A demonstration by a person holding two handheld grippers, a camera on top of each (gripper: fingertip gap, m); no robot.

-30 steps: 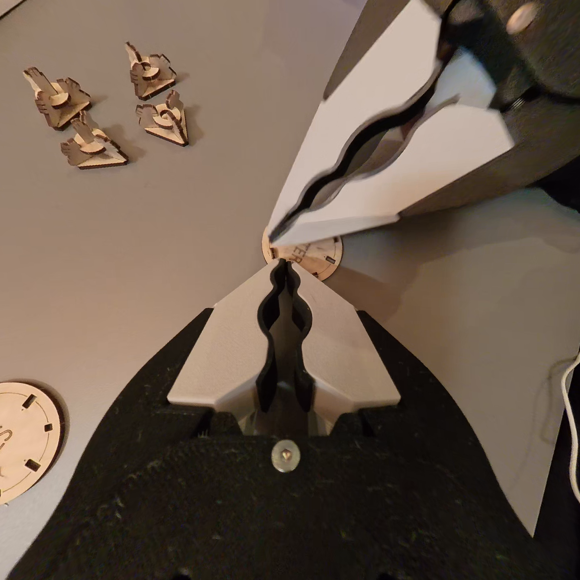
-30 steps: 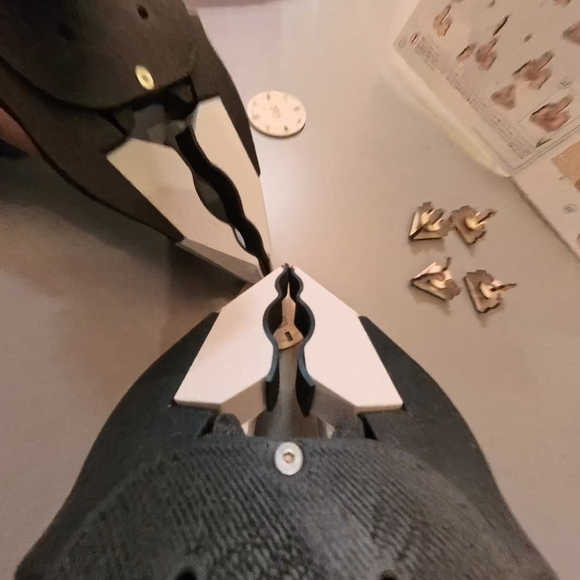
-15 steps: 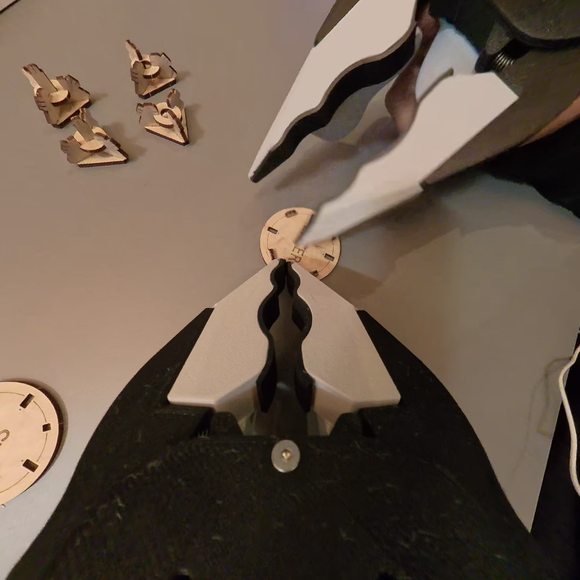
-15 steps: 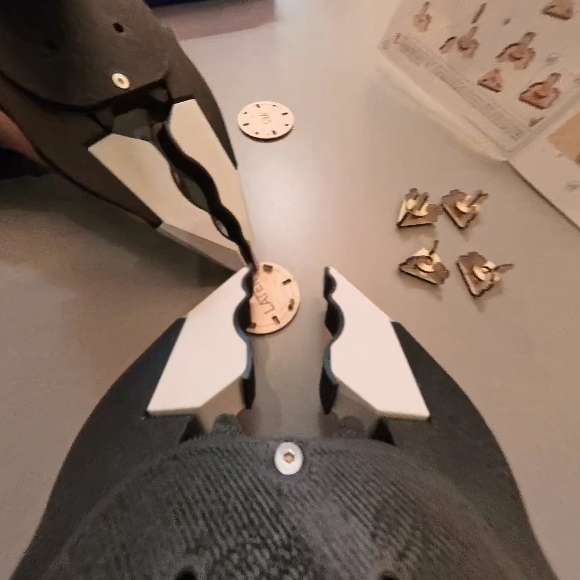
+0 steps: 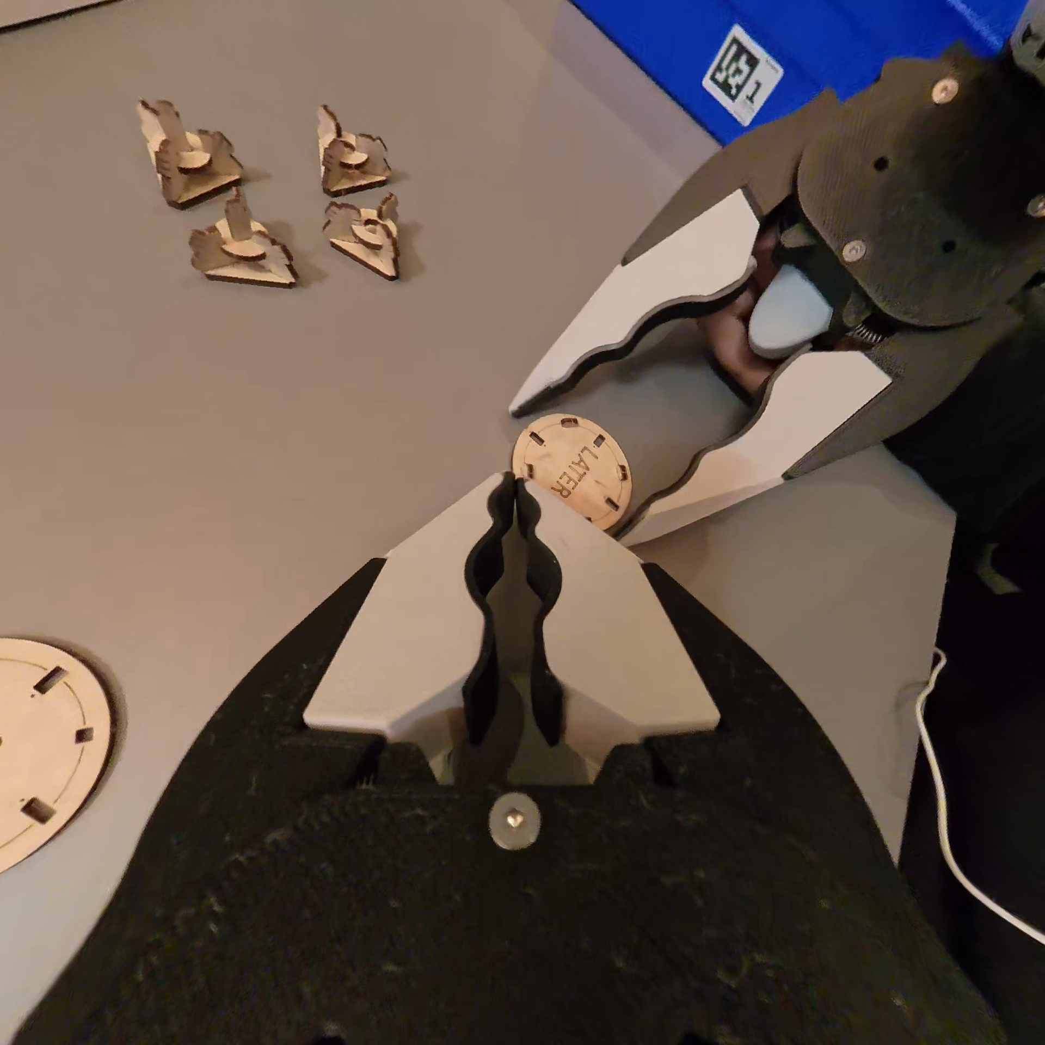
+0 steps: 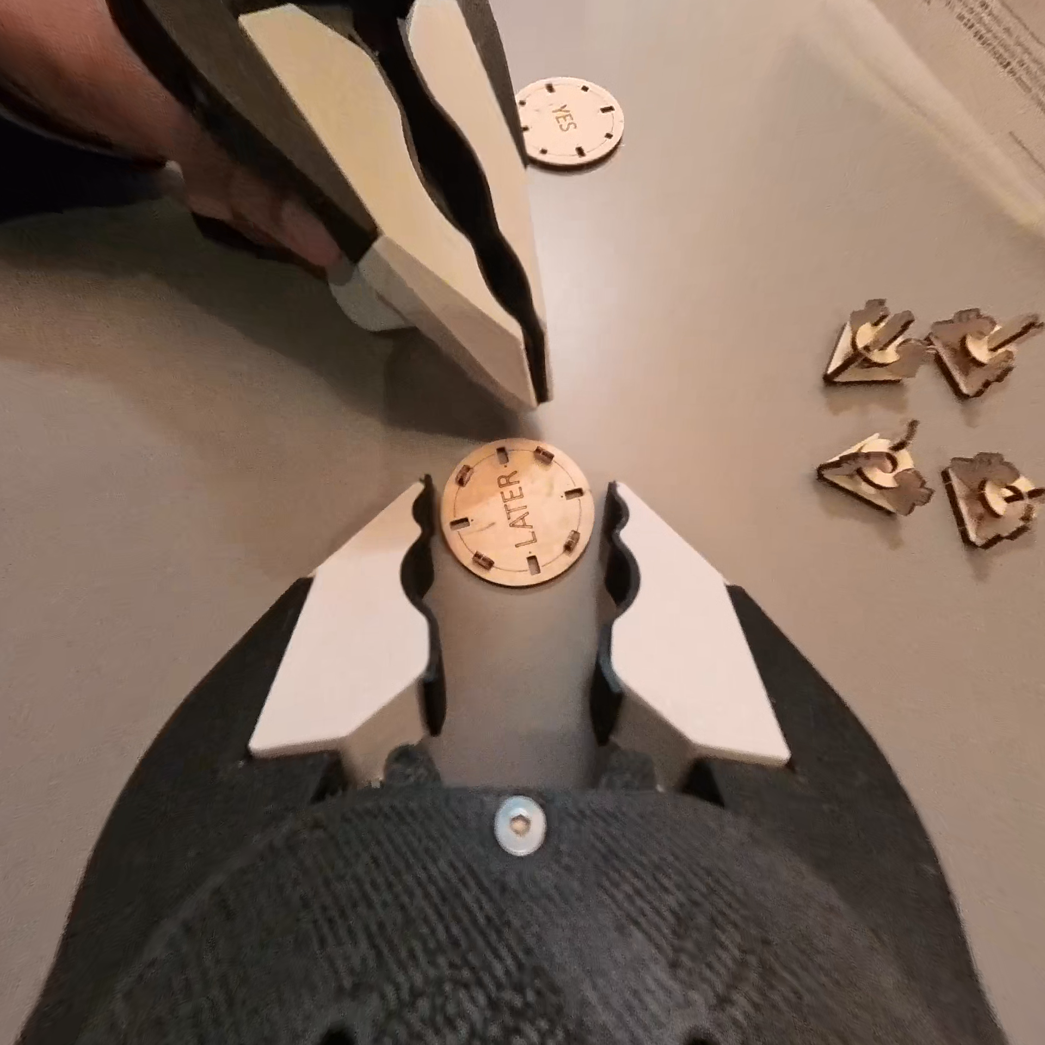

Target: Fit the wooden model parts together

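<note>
A small round wooden disc (image 6: 517, 512) with slots and engraved letters lies flat on the grey table (image 6: 707, 283). My right gripper (image 6: 517, 492) is open, with one fingertip on each side of the disc and a gap between pads and wood. My left gripper (image 5: 515, 480) is shut with nothing between its pads, and its tip is at the disc's edge (image 5: 571, 469). In the right wrist view the left gripper (image 6: 537, 390) hovers just beyond the disc. The right gripper shows open in the left wrist view (image 5: 571, 475).
A second slotted wooden disc (image 6: 571, 124) lies farther off, also in the left wrist view (image 5: 39, 746). Several small triangular wooden assemblies (image 6: 933, 430) stand in a group. A printed paper sheet (image 6: 989, 85), a blue box (image 5: 820, 34) and a white cable (image 5: 950, 791) are at the edges. The grippers are tip to tip, or close to it.
My right gripper has gone from shut to wide open and now straddles the disc, which lies flat. My left gripper has stayed shut at the disc's edge.
</note>
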